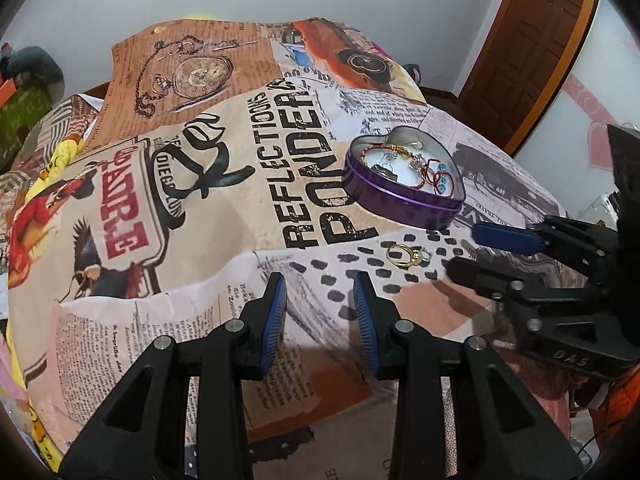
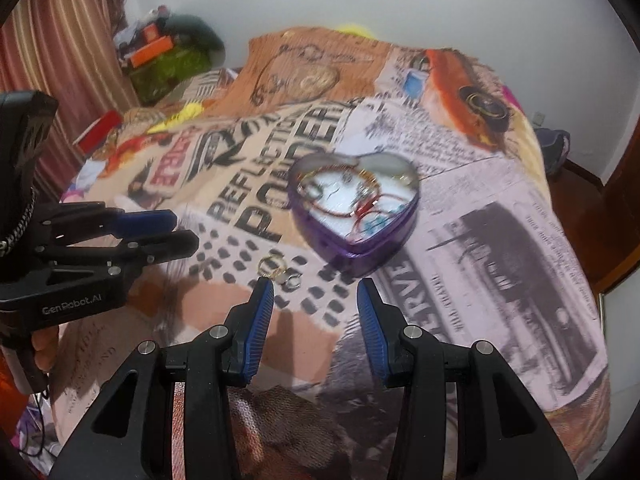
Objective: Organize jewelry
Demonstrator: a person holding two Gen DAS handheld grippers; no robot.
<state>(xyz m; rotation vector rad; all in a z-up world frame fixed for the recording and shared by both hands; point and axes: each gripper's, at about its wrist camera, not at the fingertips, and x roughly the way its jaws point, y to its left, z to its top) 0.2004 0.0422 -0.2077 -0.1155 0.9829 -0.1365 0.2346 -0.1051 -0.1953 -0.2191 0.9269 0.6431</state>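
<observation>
A purple heart-shaped tin (image 1: 400, 194) (image 2: 356, 240) sits open on the printed bedcover, holding red bangles, a beaded bracelet and small pieces. A gold ring (image 1: 402, 255) (image 2: 271, 266) and a small silver ring (image 1: 426, 255) (image 2: 291, 280) lie on the cover just in front of the tin. My left gripper (image 1: 320, 280) (image 2: 184, 228) is open and empty, left of the rings. My right gripper (image 2: 316, 284) (image 1: 460, 250) is open and empty, with its left fingertip close to the rings.
The printed bedcover (image 1: 224, 216) spreads over the bed. Clutter and a green bag (image 2: 168, 64) sit at the far left by a curtain. A wooden door (image 1: 532, 52) stands at the right. White wall lies behind.
</observation>
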